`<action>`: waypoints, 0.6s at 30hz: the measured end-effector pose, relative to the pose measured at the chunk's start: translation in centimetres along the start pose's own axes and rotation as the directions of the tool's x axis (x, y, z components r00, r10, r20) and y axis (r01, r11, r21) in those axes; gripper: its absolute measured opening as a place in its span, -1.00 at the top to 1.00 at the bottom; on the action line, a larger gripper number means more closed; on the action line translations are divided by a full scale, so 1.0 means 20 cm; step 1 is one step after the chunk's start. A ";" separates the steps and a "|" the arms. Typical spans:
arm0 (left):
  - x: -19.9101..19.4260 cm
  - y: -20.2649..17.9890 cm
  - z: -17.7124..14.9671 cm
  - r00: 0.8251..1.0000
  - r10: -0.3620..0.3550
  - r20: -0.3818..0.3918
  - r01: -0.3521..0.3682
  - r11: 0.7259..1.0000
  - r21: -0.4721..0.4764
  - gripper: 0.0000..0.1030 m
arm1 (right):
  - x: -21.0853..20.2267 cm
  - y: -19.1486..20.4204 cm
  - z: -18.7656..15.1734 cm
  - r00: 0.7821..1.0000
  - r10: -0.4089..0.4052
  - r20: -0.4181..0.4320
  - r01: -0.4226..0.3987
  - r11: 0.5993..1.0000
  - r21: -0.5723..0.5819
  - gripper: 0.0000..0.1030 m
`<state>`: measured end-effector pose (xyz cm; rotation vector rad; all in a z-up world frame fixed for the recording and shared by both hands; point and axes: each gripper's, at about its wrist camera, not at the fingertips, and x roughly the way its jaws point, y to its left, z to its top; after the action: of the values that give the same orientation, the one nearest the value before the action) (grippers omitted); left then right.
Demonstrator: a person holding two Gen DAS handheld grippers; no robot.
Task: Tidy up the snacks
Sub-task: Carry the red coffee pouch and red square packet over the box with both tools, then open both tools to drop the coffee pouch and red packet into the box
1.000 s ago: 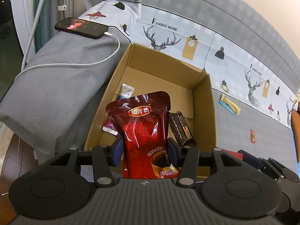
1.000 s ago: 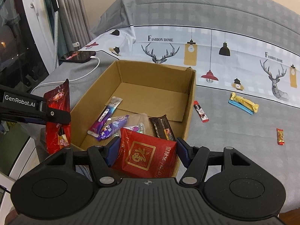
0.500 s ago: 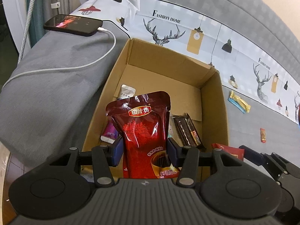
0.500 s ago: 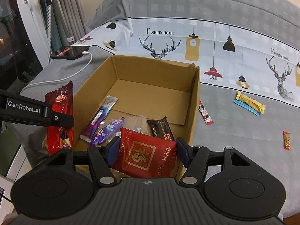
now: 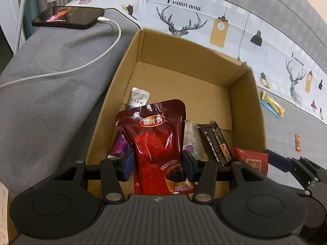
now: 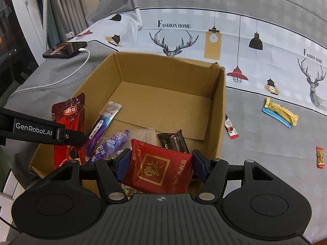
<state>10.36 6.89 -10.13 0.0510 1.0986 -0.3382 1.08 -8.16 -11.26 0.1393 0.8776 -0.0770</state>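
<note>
Tilting down over box (image 5: 247,94), 2 grippers

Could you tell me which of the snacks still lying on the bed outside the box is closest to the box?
The red-and-white stick packet, lying right beside the box's right wall; the gold and blue bars and small red candy lie farther off.

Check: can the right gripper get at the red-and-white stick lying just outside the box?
Probably not yet. The right gripper is shut on the red packet, so it is occupied. The red-and-white stick lies uncovered on the grey bedspread beside the cardboard box.
</note>
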 end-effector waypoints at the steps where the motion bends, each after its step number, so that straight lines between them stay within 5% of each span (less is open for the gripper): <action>1: 0.01 0.00 0.01 1.000 0.001 -0.003 -0.001 1.000 0.001 -0.05 | 0.02 0.00 0.01 1.000 0.001 -0.003 -0.001 1.000 -0.002 -0.29; 18: 0.21 0.04 0.05 0.997 0.053 -0.058 -0.053 0.999 0.003 -0.06 | 0.18 0.02 0.06 0.999 0.005 -0.038 -0.005 1.000 -0.012 -0.30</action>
<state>13.21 6.34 -13.39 0.0920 1.1527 -0.2917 4.30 -8.00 -13.25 0.1322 0.9151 -0.0644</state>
